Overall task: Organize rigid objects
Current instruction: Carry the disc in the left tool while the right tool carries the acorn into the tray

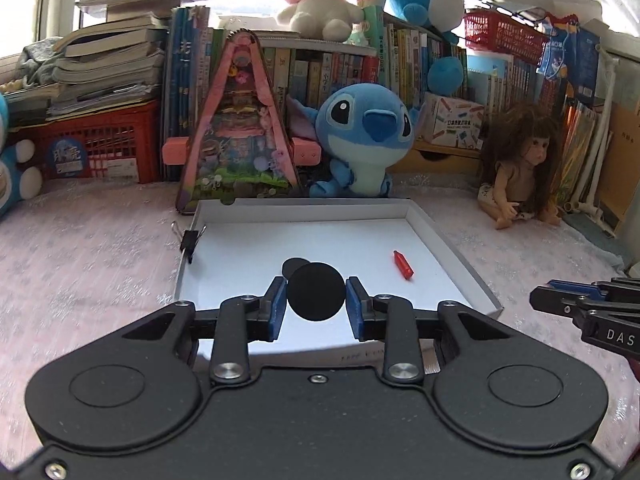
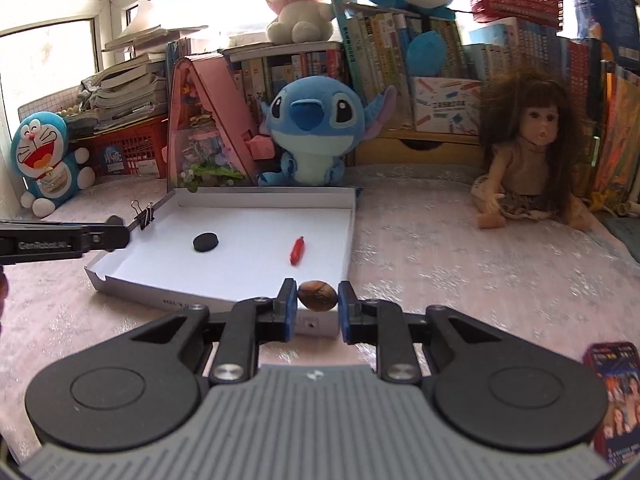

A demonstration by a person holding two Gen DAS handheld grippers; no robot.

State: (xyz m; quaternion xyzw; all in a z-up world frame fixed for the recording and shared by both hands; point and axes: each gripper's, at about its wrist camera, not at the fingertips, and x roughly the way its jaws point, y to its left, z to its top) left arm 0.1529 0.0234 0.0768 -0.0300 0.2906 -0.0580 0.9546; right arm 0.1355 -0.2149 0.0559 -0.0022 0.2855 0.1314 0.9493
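black disc (image 1: 317, 292) in left claw (image 1: 316, 307) hides another disc (image 1: 290, 266).

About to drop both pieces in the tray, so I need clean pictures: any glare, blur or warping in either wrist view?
Left wrist: windows blown out behind the books, edges bowed, black disc and white tray sharp. Right wrist: same window glare, red piece slightly smeared, brown shell clear.

Daylight pours in through the windows (image 2: 48, 40) behind the bookshelf (image 1: 360, 68), blowing the panes out to white and leaving the books backlit and dull. The white tray (image 1: 440, 236) glares brightly. Fisheye curvature bends both views toward dark corners. The red piece (image 2: 297, 251) looks slightly smeared in the right view.
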